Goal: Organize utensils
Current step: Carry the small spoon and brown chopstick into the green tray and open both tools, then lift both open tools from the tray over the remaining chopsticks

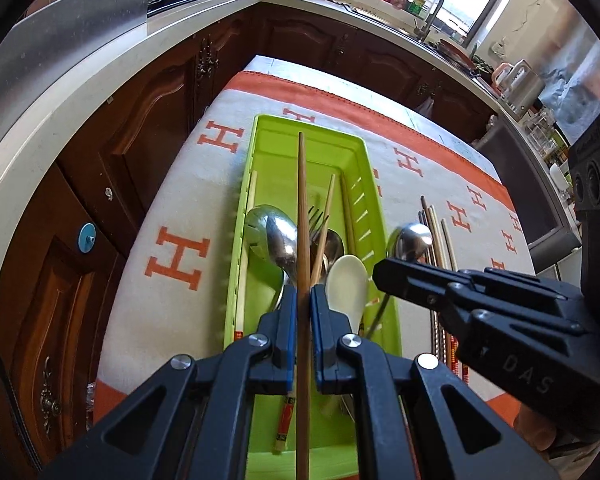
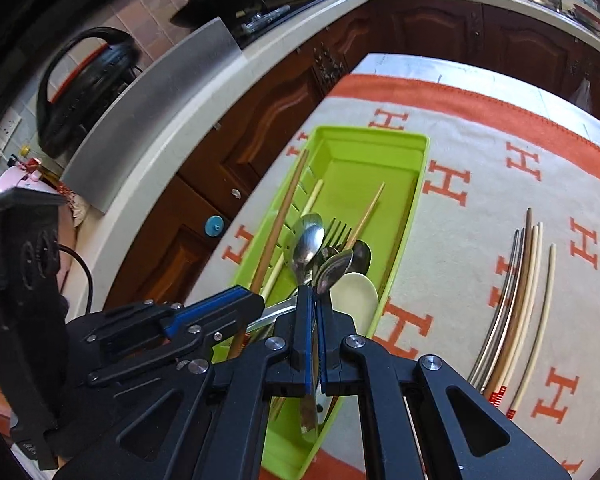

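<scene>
Left tongs [image 1: 304, 292] clenched on brown chopstick [image 1: 302, 200], right tongs [image 2: 315, 300] on metal spoon [image 2: 332, 272]; lifting each clear of green tray [image 2: 420, 152], then sorting.

Far half of the green tray [image 2: 380, 148]: floor bare, open from above. Near half of the tray: crowded with spoons [image 2: 312, 240], a fork [image 2: 338, 229], a white ladle-spoon [image 2: 356, 294] and loose chopsticks, no bare floor showing. Cloth-covered desk [image 2: 480, 208] between the tray and the row of chopsticks [image 2: 516, 300]: clear strip. Cloth beyond that row and toward the far edge: clear. Left tool [image 2: 256, 300] and right tool [image 2: 315, 300]: close together over the tray's near end, each clamped on a piece, a brown chopstick [image 1: 303, 208] and a spoon handle. Counter [image 1: 80, 92] and dark cabinets [image 1: 148, 128]: wall off the tray's left side.
</scene>
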Available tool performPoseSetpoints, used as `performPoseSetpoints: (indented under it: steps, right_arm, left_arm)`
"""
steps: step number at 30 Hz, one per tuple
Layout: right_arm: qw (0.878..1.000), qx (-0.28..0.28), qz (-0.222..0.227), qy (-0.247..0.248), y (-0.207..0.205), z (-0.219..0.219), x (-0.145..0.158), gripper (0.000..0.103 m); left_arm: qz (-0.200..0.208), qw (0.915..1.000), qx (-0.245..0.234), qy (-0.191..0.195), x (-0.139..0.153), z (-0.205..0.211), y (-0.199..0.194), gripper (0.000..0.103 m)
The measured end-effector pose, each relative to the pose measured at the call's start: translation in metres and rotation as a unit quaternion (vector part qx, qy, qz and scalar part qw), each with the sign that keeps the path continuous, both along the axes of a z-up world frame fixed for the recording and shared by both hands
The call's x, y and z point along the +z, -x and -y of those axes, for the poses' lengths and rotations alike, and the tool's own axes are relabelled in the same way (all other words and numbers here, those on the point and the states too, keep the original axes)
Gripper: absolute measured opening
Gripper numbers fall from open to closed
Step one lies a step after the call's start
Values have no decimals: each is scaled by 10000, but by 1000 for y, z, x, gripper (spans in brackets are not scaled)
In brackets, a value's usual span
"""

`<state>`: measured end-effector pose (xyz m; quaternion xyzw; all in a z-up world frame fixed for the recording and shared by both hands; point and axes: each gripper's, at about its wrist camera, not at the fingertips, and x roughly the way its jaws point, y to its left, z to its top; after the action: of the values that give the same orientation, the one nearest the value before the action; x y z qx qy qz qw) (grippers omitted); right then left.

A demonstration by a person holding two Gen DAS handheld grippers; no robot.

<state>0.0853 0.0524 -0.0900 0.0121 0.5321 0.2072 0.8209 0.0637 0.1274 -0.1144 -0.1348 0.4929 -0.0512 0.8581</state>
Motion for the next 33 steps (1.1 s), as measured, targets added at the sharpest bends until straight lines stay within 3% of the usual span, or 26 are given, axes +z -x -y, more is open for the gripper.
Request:
performPoseSetpoints:
  steps: [3,4,6,8,11,13,19,25,30,33]
  right_arm:
    - [9999,-74,-79,41,-6,1,-7,7]
    - [9999,-67,-83,33,-7,3,-8,12]
    - [10000,-72,-49,18,-4,6,-6,17]
    - [9999,-142,-7,-2,-2,12,-3,21]
    - [9992,-355,-49,-172,2,28,2,36]
    - [9985,-495,22,-217,6,38,5,47]
    - [9972,-718,107,-180,28,64,12,65]
    - [9934,-1136,152,-23,55,100,10,71]
    - [9850,-1634,391,381,81,133,11,86]
    - [9787,-1968,460,366,93,154,11,89]
  left_arm:
    - [26,10000,38,-61,-1,0,-3,12]
    - [49,10000,38,-70,-1,1,-3,23]
    - [94,9998,119,-163,1,1,-3,32]
    - [95,9996,184,-184,3,-1,-1,51]
    - [124,9993,336,-78,4,-8,2,70]
    - [184,9992,365,-48,7,-8,5,76]
    - [357,9988,241,-254,19,4,15,84]
    - [444,9984,-28,-357,27,26,26,86]
    - [459,9973,-319,-474,31,50,33,86]
    - [453,9967,-439,-504,33,63,34,87]
